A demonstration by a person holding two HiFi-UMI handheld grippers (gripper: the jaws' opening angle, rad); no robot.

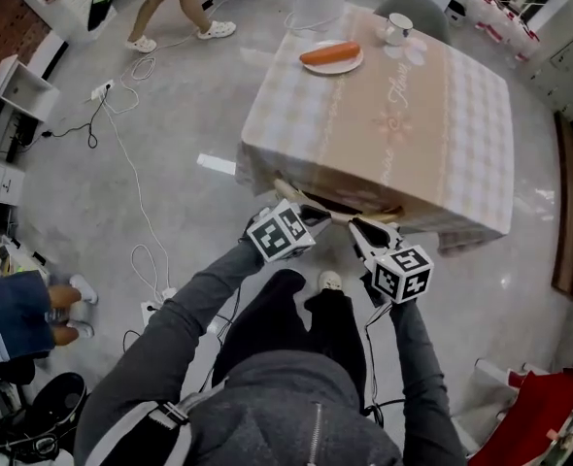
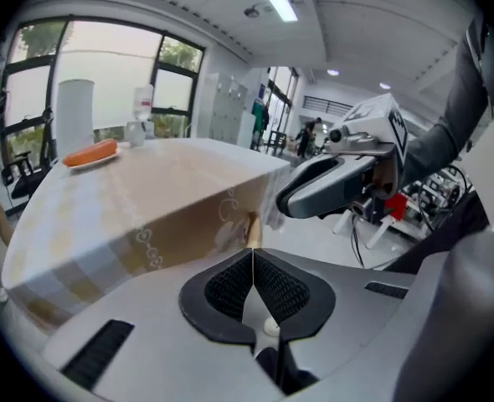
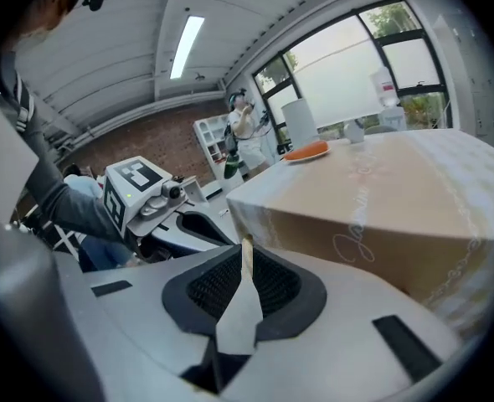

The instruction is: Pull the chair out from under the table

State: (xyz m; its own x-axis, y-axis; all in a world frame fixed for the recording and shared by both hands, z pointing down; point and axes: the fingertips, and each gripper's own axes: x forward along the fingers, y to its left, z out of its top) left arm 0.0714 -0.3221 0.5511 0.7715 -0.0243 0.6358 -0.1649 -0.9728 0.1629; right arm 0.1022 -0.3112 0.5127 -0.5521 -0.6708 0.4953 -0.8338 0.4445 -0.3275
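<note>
Two claws, both clenched on nothing: the left claw and the right claw hang side by side just short of the chair. Its wooden top rail peeks from under the hanging cloth at the near edge of the counter, centre of the head view.

I judge the task barely begun. The chair is tucked fully under and neither claw holds it, so both must open, take the rail and draw it towards me.

Room looks tight close in: my own shoe stands right behind the chair, so I would have to step back. Cables trail over the floor at lower left, and a red object sits at lower right. Farther off, a plate and a cup rest near the counter's far edge, and a person walks at upper left.
</note>
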